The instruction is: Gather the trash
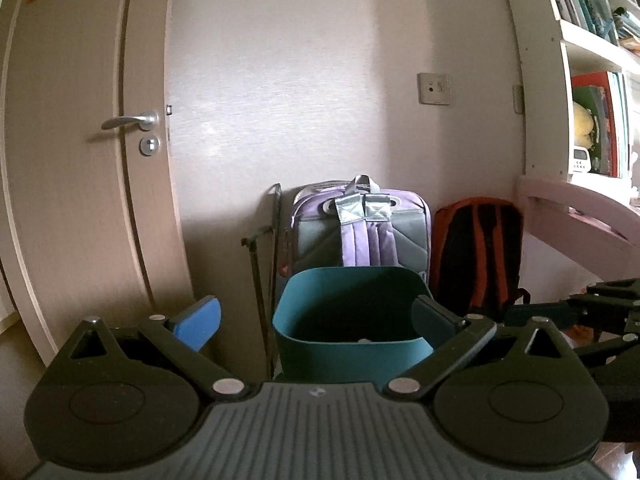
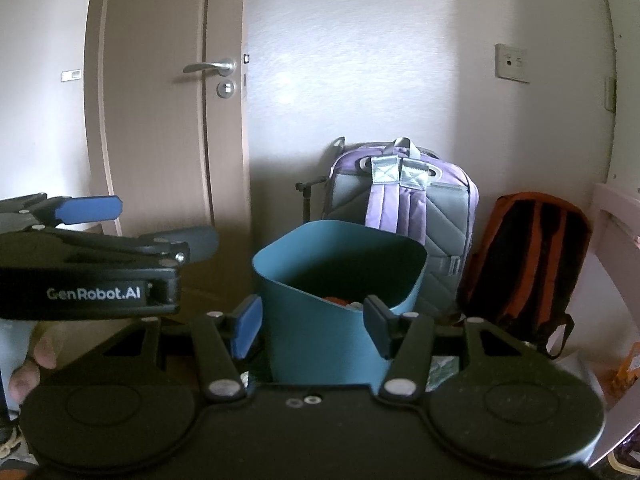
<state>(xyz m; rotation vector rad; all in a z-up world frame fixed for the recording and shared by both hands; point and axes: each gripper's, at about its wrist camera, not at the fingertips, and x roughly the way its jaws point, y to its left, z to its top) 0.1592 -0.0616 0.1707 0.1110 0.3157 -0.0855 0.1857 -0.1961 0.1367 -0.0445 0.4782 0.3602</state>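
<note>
A teal trash bin (image 1: 348, 344) stands on the floor in front of a pale wall, directly ahead of both cameras. The left gripper (image 1: 316, 320) hangs in front of the bin with its jaws spread wide and nothing between them; one blue pad (image 1: 198, 322) lies to the left of the bin and the other overlaps the bin's right rim in the picture. The right gripper (image 2: 312, 330) is also at the bin, jaws apart and holding nothing, its two pads straddling the near part of the rim. Inside the bin, the right wrist view shows a little reddish and pale trash (image 2: 344, 302) at the bottom (too small to name). The left gripper appears in that view as well, off to the left, marked GenRobot.AI, with a person's fingers (image 2: 40, 356) below it.

Behind the bin a purple and grey backpack (image 1: 360, 224) leans upright against the wall, and an orange and black backpack (image 1: 478, 252) stands just beside it to the right. A closed wooden door (image 1: 80, 140) with a silver lever handle (image 1: 130, 121) is on the left. A bookshelf (image 1: 592, 80) with books rises on the right.
</note>
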